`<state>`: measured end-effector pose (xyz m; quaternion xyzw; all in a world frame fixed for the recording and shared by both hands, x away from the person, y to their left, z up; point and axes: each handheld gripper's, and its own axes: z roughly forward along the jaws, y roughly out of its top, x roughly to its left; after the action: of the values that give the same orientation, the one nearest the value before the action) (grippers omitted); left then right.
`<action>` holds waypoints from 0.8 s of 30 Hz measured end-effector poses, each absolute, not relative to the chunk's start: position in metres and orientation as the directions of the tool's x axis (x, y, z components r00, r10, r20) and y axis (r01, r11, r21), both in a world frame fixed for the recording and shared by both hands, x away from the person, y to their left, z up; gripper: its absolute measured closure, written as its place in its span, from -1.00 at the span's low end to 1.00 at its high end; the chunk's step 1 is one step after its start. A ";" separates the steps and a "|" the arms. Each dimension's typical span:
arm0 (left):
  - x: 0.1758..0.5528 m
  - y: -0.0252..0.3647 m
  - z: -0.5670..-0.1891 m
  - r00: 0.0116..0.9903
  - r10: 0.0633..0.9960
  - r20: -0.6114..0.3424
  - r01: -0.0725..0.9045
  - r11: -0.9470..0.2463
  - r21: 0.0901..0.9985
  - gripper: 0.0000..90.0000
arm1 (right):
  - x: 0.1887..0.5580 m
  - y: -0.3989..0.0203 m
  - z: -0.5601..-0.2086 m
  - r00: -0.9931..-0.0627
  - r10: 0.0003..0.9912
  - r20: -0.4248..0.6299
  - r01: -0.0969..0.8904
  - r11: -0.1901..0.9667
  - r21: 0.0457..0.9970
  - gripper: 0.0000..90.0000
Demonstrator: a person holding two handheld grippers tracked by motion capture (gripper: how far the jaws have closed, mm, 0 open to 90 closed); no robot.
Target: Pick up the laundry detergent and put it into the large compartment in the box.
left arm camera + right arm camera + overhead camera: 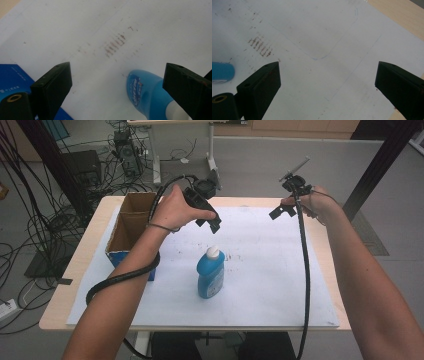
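Blue bottle w/ white cap, white sheet w/ brown specks, blue-sided cardboard box

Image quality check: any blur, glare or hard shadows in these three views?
High view: even light, soft focus, blue bottle casts little shadow. Left gripper view: bottle and near jaws slightly blurred, sheet stains sharper. Right gripper view: flat, no glare, white sheet greyish.

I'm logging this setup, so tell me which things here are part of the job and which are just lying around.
Part of the job: blue bottle, left gripper open above it, right gripper open, cardboard box probably.

Lying about: white paper sheet, cables on the floor.
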<state>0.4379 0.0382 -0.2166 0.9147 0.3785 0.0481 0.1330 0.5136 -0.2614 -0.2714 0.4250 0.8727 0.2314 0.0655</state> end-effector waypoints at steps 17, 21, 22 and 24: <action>0.405 0.033 -0.192 0.740 0.672 -0.040 0.645 -0.691 0.327 -0.80 | 0.514 -0.264 -0.274 -0.631 0.771 0.085 0.711 0.531 0.461 -0.87; 0.399 0.031 -0.190 0.745 0.665 -0.052 0.642 -0.692 0.330 -0.79 | 0.514 -0.264 -0.274 -0.629 0.773 0.085 0.712 0.529 0.462 -0.87; 0.397 0.031 -0.190 0.745 0.665 -0.049 0.641 -0.694 0.328 -0.79 | 0.514 -0.264 -0.274 -0.629 0.773 0.085 0.712 0.529 0.462 -0.87; 0.393 0.031 -0.189 0.748 0.663 -0.042 0.637 -0.698 0.326 -0.79 | 0.513 -0.265 -0.275 -0.626 0.775 0.086 0.714 0.526 0.461 -0.87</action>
<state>0.3934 0.0309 -0.1894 0.9207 0.3529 0.0394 0.1620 0.5134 -0.2646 -0.2747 0.4272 0.8712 0.2330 0.0649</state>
